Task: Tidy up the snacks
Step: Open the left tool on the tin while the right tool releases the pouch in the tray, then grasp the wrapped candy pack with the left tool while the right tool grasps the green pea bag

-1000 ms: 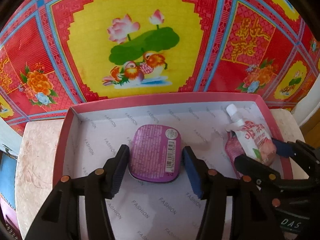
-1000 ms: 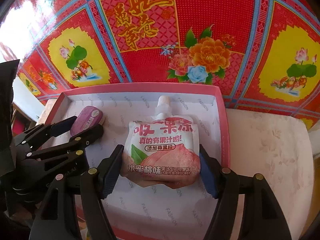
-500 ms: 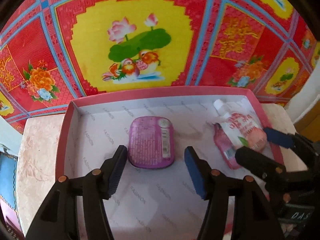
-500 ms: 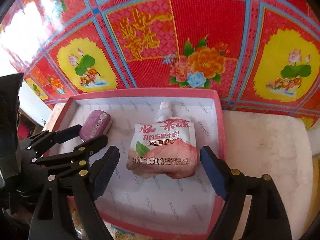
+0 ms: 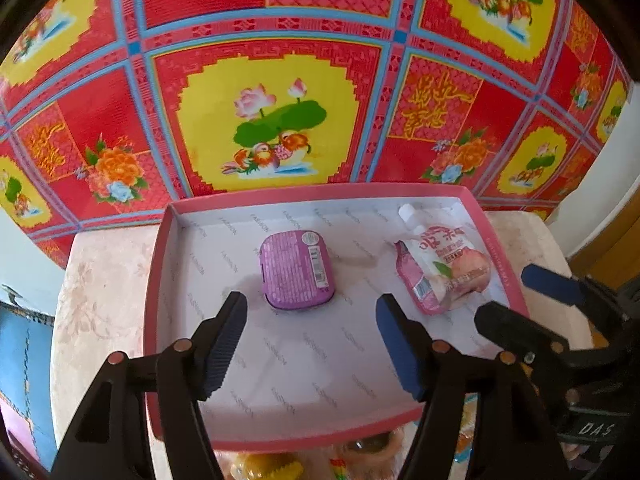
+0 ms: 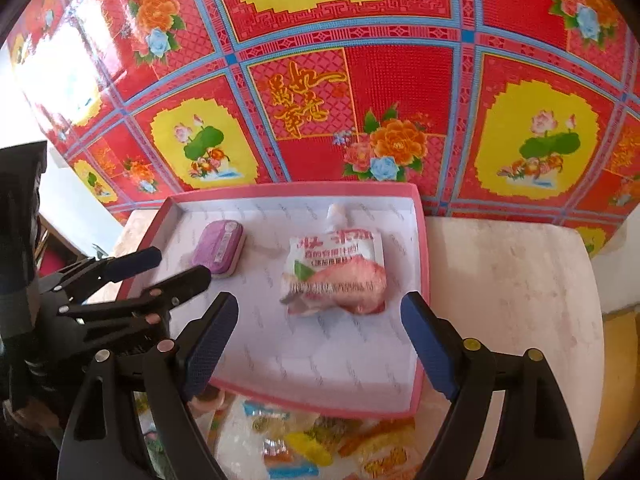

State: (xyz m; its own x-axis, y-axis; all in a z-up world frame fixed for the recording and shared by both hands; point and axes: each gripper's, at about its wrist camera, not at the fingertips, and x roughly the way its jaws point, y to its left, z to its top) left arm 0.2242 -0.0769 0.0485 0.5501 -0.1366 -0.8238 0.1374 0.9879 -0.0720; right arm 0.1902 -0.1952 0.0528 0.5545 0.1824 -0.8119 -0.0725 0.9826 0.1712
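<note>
A shallow pink box (image 5: 154, 280) lined with white paper sits on a beige tabletop. In it lie a purple snack tin (image 5: 296, 270) near the middle and a peach jelly pouch (image 5: 444, 268) with a white spout towards the right. My left gripper (image 5: 310, 320) hovers short of the tin. Its jaws are opening and nothing is between them. My right gripper (image 6: 320, 312) is open short of the pouch (image 6: 336, 276), and no pad touches it. The tin (image 6: 218, 248) also shows beyond the left gripper (image 6: 160, 270).
Several loose wrapped snacks (image 6: 304, 444) lie in front of the box's near rim (image 6: 320, 404). Bare beige tabletop (image 6: 508, 300) extends to the right of the box. A red and yellow patterned sheet (image 5: 272, 120) fills the background.
Both grippers have drawn back and up from the box. Their jaws, which closely flanked the tin and the pouch, have widened. Both snacks stay lying in the box.
</note>
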